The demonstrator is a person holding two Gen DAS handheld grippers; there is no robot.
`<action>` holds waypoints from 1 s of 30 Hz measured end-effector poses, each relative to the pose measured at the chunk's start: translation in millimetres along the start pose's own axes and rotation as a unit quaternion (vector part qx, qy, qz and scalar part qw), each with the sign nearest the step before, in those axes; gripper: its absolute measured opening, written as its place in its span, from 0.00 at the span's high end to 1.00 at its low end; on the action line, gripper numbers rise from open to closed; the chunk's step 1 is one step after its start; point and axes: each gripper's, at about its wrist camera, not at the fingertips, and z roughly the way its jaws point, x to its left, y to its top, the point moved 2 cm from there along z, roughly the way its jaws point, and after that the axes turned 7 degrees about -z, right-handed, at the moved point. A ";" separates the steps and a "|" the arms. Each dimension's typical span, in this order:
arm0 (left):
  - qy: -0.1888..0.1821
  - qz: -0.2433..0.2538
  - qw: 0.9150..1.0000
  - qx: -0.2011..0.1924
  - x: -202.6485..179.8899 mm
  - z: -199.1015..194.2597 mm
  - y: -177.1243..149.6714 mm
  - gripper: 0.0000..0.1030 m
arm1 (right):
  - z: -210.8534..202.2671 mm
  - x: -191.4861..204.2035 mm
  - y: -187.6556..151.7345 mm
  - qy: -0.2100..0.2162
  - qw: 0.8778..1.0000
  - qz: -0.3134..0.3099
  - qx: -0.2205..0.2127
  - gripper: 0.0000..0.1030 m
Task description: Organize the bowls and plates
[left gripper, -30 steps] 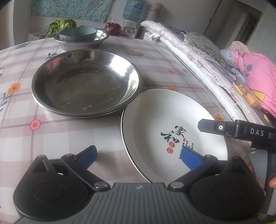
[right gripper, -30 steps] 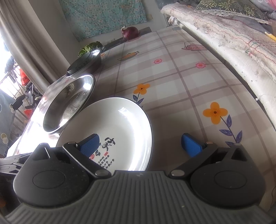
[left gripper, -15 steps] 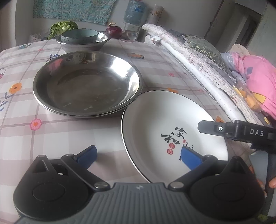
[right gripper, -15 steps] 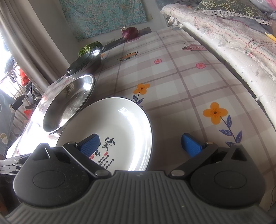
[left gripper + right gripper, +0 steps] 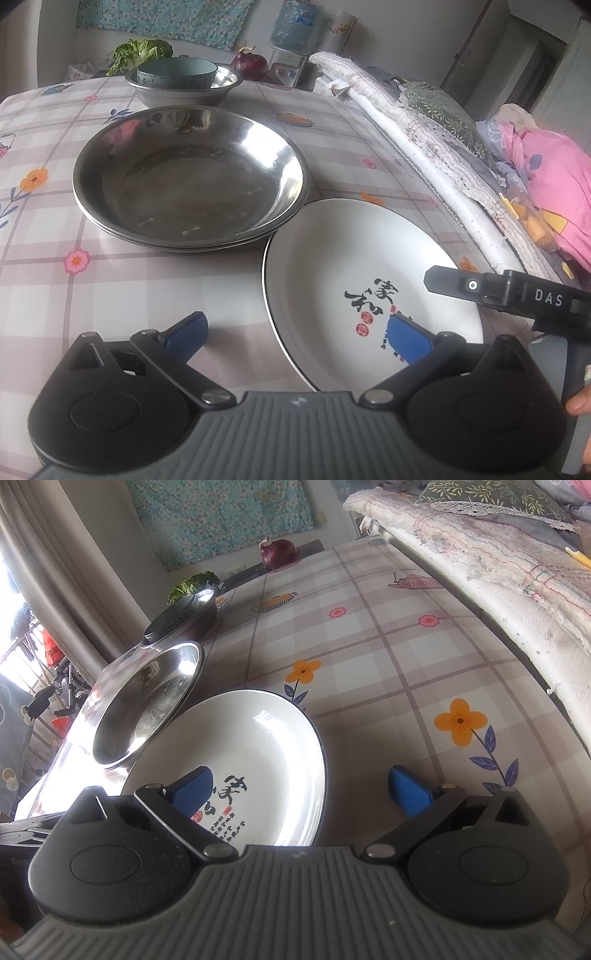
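A white plate [image 5: 347,251] with black calligraphy lies on the checked tablecloth, its rim touching stacked steel plates [image 5: 188,177]. Further back stands a steel bowl [image 5: 184,86] with a teal bowl [image 5: 176,72] inside it. My left gripper [image 5: 295,336] is open, straddling the white plate's near left rim. In the right wrist view my right gripper [image 5: 301,790] is open too, straddling the near right rim of the white plate [image 5: 251,746], beside the steel plates [image 5: 147,701]. The other gripper's black body [image 5: 517,295] reaches over the plate's right edge.
A rolled quilt [image 5: 406,125] and pink bedding [image 5: 546,184] line the table's right edge. A red onion [image 5: 249,62], greens [image 5: 142,51] and a water bottle [image 5: 291,26] stand at the far end. Bare tablecloth [image 5: 388,646] lies right of the plates.
The left wrist view has dropped a little lower toward the table, so the plates look flatter. The right gripper and the dishes have not moved.
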 end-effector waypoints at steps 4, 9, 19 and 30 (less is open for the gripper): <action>0.001 0.002 1.000 0.001 -0.3 -0.1 -0.2 0.00 | -0.9 -0.9 -0.7 0.003 1.000 0.004 -0.002 0.01; -0.004 0.000 1.000 0.003 1.1 -0.9 0.0 0.00 | -2.0 -2.2 -1.6 0.006 1.000 0.009 -0.004 0.01; -0.005 0.007 1.000 0.007 -0.3 -0.3 0.4 0.00 | -2.2 -2.1 -2.5 0.005 1.000 0.009 -0.006 0.01; 0.010 0.027 1.000 0.005 -4.6 1.3 -3.0 0.00 | -2.8 -2.1 -2.9 0.007 1.000 0.009 -0.008 0.01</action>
